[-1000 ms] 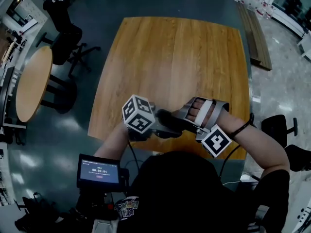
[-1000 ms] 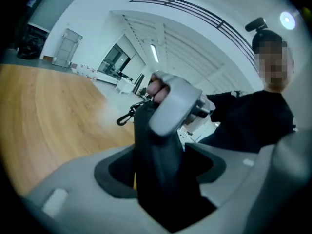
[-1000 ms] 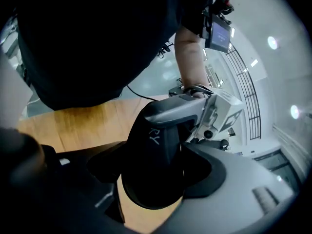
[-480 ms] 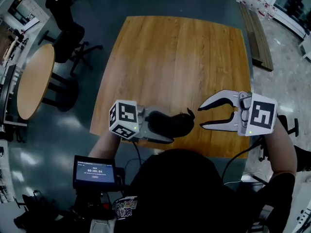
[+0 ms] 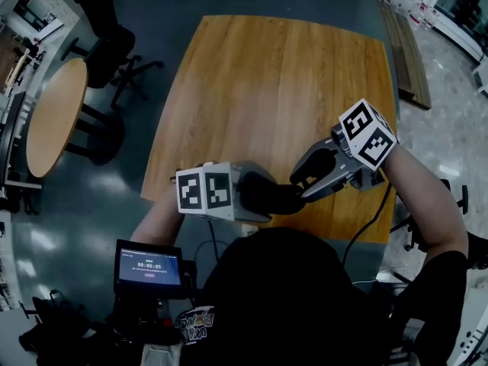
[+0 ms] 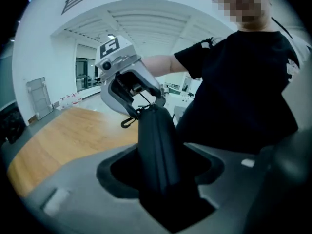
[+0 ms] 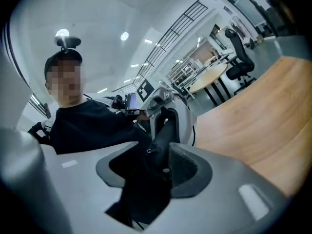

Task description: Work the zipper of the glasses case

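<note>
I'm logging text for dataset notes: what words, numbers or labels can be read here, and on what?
"00:00:05": on the small black-framed screen, head view; its other lines are too small to read.
Coloured print on the person's black shirt: too blurred to read.
No words on the black-and-white marker cubes, only square patterns.
No label visible on the black zippered glasses case.

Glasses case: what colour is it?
The glasses case is black, best seen in the left gripper view.
</note>
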Available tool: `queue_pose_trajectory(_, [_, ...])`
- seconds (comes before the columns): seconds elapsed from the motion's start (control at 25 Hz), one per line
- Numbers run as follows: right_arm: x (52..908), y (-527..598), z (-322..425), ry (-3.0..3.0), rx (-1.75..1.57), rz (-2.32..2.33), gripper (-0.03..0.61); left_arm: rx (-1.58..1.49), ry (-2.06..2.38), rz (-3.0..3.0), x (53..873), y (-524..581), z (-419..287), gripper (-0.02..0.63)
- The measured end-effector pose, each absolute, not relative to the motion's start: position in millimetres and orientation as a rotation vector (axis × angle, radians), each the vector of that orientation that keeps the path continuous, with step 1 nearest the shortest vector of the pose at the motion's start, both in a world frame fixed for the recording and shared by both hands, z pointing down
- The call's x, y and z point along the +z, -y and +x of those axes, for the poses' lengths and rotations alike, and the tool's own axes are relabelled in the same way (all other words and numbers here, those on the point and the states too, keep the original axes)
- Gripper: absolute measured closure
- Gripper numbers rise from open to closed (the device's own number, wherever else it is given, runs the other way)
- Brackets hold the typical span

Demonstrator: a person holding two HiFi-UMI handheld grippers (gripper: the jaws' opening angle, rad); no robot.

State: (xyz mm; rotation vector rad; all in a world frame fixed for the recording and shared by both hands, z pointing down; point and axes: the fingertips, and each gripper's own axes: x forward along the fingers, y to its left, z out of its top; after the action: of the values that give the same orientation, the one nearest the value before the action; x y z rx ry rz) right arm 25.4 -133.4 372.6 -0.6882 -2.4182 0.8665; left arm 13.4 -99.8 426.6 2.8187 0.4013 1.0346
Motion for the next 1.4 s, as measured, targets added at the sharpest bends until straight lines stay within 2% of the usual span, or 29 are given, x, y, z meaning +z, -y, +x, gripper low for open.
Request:
queue_pose_trajectory(0.04, [375,131,21,2.399,0.848,-0.702,0.385,1.063,-0.407,2.815,430,99,10,0.341])
queue_pose_trajectory(0.12, [380,128,15,2.370,0.788,-0.714,0.429,1.088,-0.417,2.810,432,98,4,0.341])
queue_pose_trajectory(0.28, [379,123,21,2.363,0.758,-0.738,0.450,1.069,-0.414,2.809,433,94,5,0.342])
queue_pose_trajectory(0.32, [377,123,22,2.370,0.759,-0.740,0.489,1.071,-0.409,2.811,433,94,4,0.342])
queue_pose_trajectory(0.44, [371,127,24,2.394,0.780,-0.735,0.552,1.025,-0.417,2.810,430,95,2,0.345])
queue_pose_trajectory(0.96, [376,106,33,2.338,0.923,-0.872,0.538,0.889,-0.521,2.718,419,83,7,0.348])
queue_pose_trajectory(1.0, [378,104,33,2.338,0.925,-0.880,0.556,0.901,-0.529,2.714,420,82,6,0.348])
queue_pose_trajectory(1.4, [361,118,25,2.516,0.822,-0.820,0.571,0.773,-0.621,2.583,422,71,19,0.345])
